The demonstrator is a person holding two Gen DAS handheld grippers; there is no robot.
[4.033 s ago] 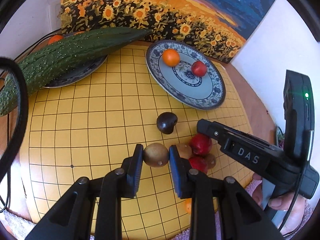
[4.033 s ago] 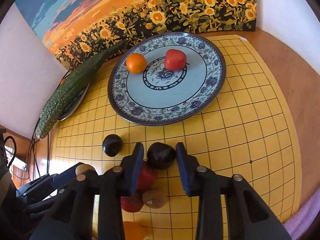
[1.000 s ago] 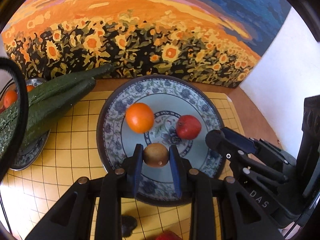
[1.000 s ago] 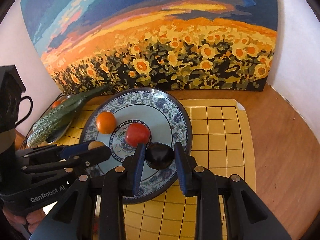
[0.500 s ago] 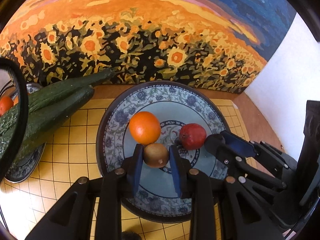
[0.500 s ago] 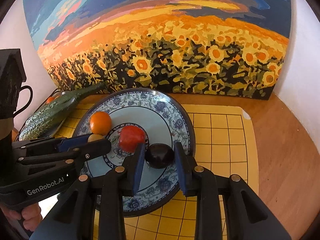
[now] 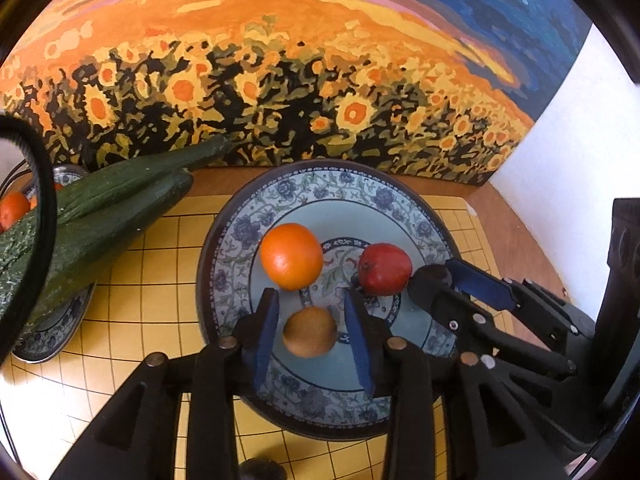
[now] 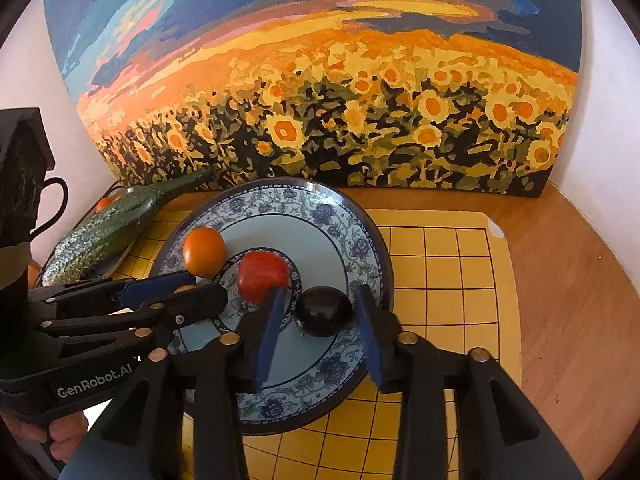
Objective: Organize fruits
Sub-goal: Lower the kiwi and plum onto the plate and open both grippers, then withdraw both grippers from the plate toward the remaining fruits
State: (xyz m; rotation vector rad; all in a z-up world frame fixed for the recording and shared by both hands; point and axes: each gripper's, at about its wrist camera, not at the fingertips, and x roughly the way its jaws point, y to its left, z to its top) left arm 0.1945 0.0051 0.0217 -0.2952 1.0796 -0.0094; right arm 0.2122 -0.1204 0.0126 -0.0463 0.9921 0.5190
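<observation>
A home: sunflower painting (image 8: 320,92) against white wall, patterned plate (image 8: 344,216), wooden table (image 8: 560,300).

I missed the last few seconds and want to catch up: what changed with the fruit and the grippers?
Both grippers carried fruit from the yellow grid mat to the blue-patterned plate. The left gripper is opening off the brown fruit, the right gripper off the dark fruit. The orange and red fruit stayed put.

Bright daylight, soft shadows, fisheye-warped edges.
</observation>
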